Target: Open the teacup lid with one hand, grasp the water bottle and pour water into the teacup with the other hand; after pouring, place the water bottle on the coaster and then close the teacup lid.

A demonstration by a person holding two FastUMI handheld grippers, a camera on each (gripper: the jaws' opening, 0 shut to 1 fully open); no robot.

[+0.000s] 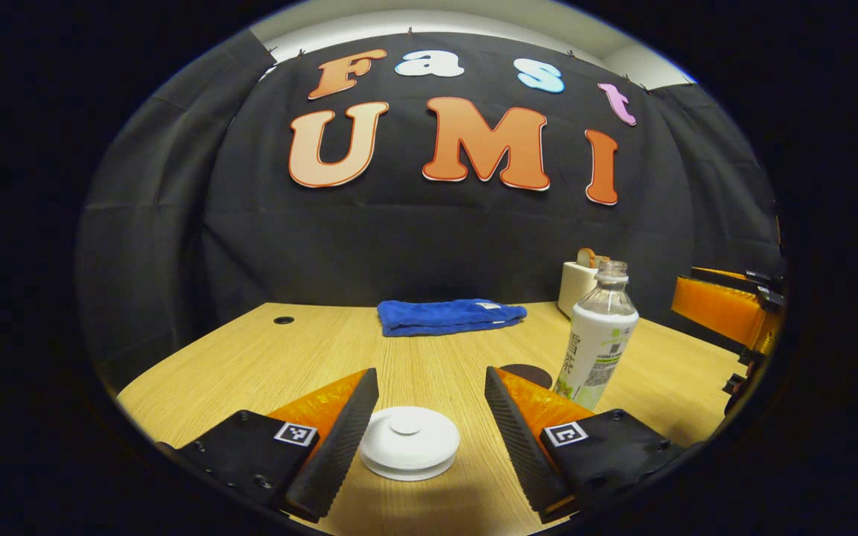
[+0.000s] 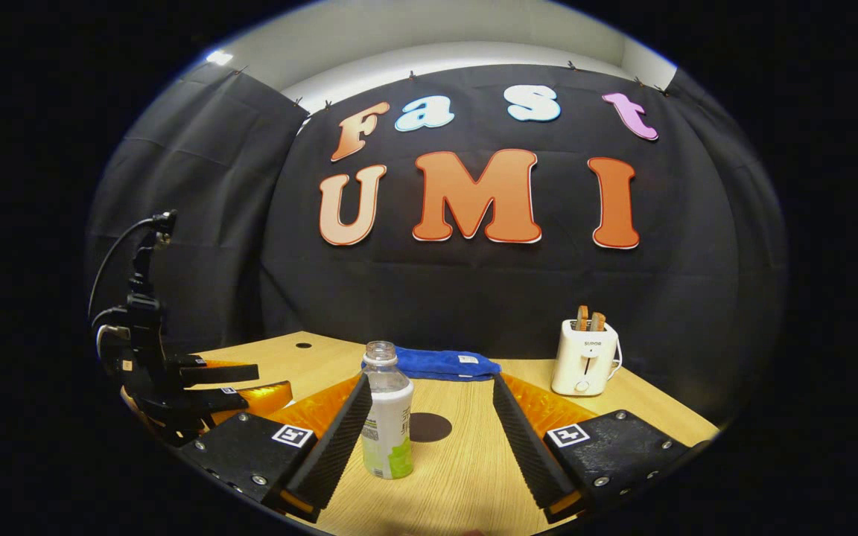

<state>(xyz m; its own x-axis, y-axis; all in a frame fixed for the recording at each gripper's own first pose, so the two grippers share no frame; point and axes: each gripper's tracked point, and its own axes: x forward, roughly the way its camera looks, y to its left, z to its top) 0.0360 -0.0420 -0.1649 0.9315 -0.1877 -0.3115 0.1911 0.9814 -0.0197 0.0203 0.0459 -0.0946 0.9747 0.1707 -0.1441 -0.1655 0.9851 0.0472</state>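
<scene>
The white round teacup lid [image 1: 409,441] with its small knob sits between the fingers of my left gripper [image 1: 429,406], which is open and apart from it. An uncapped water bottle [image 1: 597,336] with a white and green label stands upright to the right. Behind it lies the dark round coaster [image 1: 528,374]. In the right gripper view the bottle [image 2: 386,421] stands just inside the left finger of my open right gripper [image 2: 429,413], with the coaster [image 2: 430,426] behind it. The left gripper [image 2: 239,383] shows far left; the right gripper [image 1: 727,309] shows at the right edge.
A folded blue towel [image 1: 447,316] lies at the back of the wooden table [image 1: 265,357]. A white toaster [image 2: 585,357] holding slices of toast stands at the back right. A small dark hole [image 1: 284,320] marks the table's back left.
</scene>
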